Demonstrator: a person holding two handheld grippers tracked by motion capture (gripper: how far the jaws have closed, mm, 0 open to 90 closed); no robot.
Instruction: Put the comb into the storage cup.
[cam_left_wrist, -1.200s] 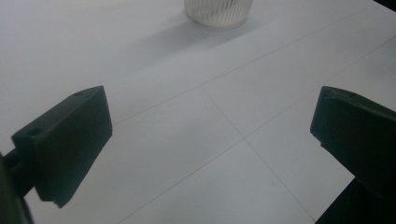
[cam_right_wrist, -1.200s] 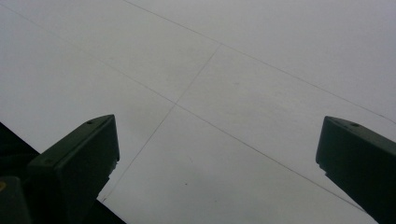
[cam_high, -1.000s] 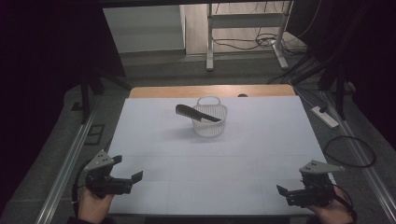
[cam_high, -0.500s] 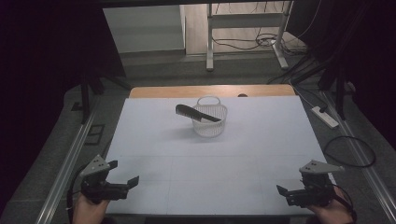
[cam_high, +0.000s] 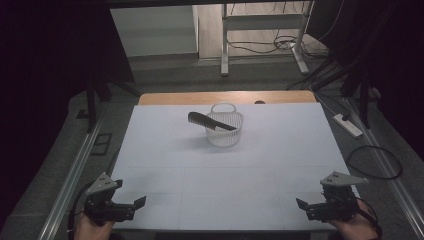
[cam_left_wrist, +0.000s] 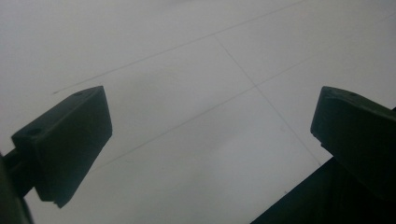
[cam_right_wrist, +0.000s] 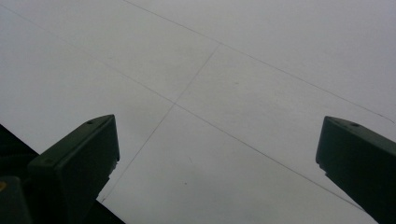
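A black comb (cam_high: 211, 121) lies across the rim of a small white basket (cam_high: 226, 137), its long axis running from the upper left down to the lower right in the high view. Its left end juts out past the basket's rim over the worktop, tilted slightly upward, while its right end rests toward the basket's near right side. The basket stands upright with its handle loop at the far side, near the middle of the worktop's far edge, just short of the wooden strip (cam_high: 170, 98) that shows beyond the white sheet.

Both grippers are well apart from the comb and basket, at the opposite, near edge of the worktop (cam_high: 280, 165). The left gripper (cam_high: 134, 205) sits by the near left corner, held in a hand (cam_high: 92, 229), its jaws spread wide and pointing toward the right. In the left gripper view the two black jaws stand far apart over bare white sheet with nothing between them. The right gripper (cam_high: 306, 207) sits by the near right corner, jaws pointing left; the right gripper view likewise shows them spread wide with only the lined white surface between.
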